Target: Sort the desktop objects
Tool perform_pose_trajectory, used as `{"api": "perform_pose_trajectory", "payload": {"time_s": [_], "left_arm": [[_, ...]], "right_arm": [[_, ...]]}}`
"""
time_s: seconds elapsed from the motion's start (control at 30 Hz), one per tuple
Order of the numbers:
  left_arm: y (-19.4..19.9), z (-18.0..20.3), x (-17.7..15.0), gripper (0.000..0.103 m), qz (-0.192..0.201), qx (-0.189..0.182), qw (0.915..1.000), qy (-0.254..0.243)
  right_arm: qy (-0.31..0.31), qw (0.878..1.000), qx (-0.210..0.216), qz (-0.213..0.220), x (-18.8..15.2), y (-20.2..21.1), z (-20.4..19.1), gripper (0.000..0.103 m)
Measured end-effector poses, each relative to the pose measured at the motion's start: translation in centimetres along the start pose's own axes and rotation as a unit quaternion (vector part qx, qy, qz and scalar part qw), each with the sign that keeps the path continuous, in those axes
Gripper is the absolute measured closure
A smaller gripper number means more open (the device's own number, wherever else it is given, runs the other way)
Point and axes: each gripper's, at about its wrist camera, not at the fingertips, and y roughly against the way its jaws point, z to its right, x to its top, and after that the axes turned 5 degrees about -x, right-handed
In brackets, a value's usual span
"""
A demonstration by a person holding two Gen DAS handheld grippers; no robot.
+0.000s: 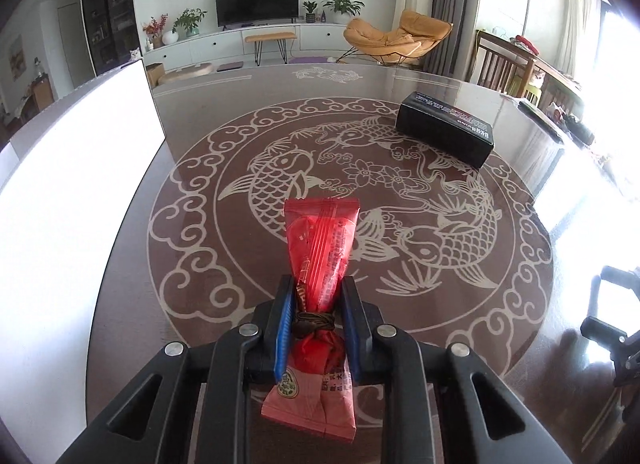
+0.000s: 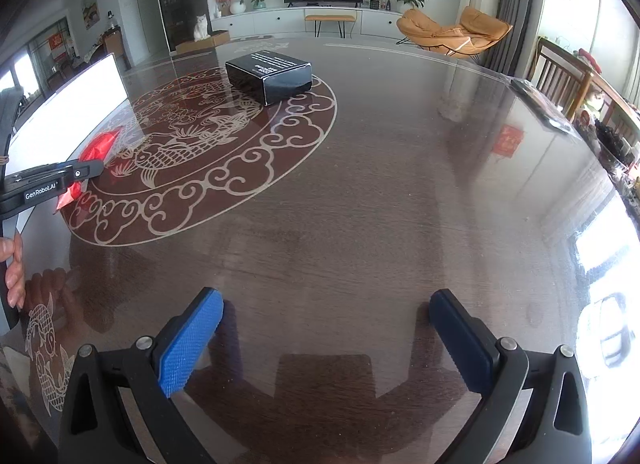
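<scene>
Left claw [image 1: 318,304] is clamped tight on the red packet [image 1: 320,248], pads squeezing its middle so the wrapper pinches in at the waist. One end sticks out ahead of the fingertips, the other hangs back between the arms. There's a brown cord [image 1: 316,322] bunched against the packet right at the pinch, caught in the grip by the look of it, though what it belongs to I can't tell. Holding it at the waist makes sense: the ends are flat, floppy seals, and the middle gives the pads something solid to bite.

The packet rides clear above the counter [image 1: 460,304], over the carp pattern. To the claw's left, close by, stands a bright white bin [image 1: 80,184], its inside washed out by glare. Far ahead and to the right sits the black box [image 1: 446,126], flat on the counter, untouched.

Right claw [image 2: 326,328] is spread wide with nothing between the pads, hanging over bare counter. Far off to its left you see the other gripper side-on with the packet [image 2: 98,150] poking past it, and fingers [image 2: 14,268] wrapped on the handle. The box [image 2: 270,74] lies well ahead, left of centre.

My read: the packet is mid-carry, likely headed for that white bin beside it. The box looks like the remaining job, and the idle right claw is parked ready for it.
</scene>
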Motion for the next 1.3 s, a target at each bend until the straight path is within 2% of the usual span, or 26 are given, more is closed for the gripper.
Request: {"api": "perform_pose_trajectory", "payload": {"time_s": [0.07,0.2,0.3,0.43,0.57,0.6,0.63,0.67,0.73,0.87,1.07,1.23,1.27,1.3], "left_arm": [[-0.1,0.3,0.2,0.081,-0.001,0.008,0.9999,-0.007],[-0.2,0.2,0.6,0.081,-0.001,0.004,1.0,-0.003],[-0.3,0.5,0.6,0.08,-0.001,0.006,1.0,-0.004],[-0.3,0.5,0.7,0.08,-0.001,0.006,1.0,-0.003],[-0.4,0.5,0.7,0.08,-0.001,0.006,1.0,-0.003],[-0.4,0.5,0.7,0.08,-0.001,0.006,1.0,-0.003],[-0.4,0.5,0.7,0.08,-0.001,0.006,1.0,-0.003],[-0.4,0.5,0.7,0.08,-0.001,0.006,1.0,-0.003],[-0.4,0.6,0.7,0.08,-0.001,0.005,1.0,-0.003],[-0.4,0.6,0.7,0.08,-0.001,0.006,1.0,-0.003],[-0.3,0.7,0.5,0.08,-0.001,0.008,1.0,-0.001],[1.5,2.7,-2.0,0.08,0.003,-0.008,0.9998,0.018],[1.7,3.2,-2.4,0.076,0.002,-0.002,0.9999,0.016],[1.8,3.8,-2.6,0.066,0.001,0.005,0.9999,0.012]], "right_arm": [[0.046,0.998,0.039,-0.006,1.7,-0.9,-0.7,0.0],[0.108,0.993,0.04,0.022,8.2,-2.9,-2.1,0.0],[0.141,0.988,0.053,0.016,13.9,-5.2,-4.0,0.0],[0.158,0.987,0.036,-0.006,19.9,-9.3,-6.7,0.0],[0.156,0.987,0.021,-0.044,22.3,-13.1,-8.3,0.001],[0.153,0.986,0.023,-0.054,22.5,-13.7,-8.4,0.005],[0.147,0.987,0.028,-0.06,22.6,-14.1,-8.2,0.023],[0.137,0.987,0.044,-0.068,22.6,-14.3,-8.0,0.037],[0.114,0.989,0.063,-0.068,22.2,-13.9,-7.3,0.044],[0.081,0.993,0.069,-0.055,19.0,-11.8,-6.0,0.044],[0.055,0.996,0.071,-0.024,8.5,-4.6,-4.4,0.044],[0.038,0.997,0.072,0.003,0.0,1.6,-3.7,0.043],[0.041,0.997,0.066,0.01,-0.9,2.3,-3.8,0.043],[0.043,0.997,0.062,0.014,-1.7,2.7,-3.8,0.042]]}}
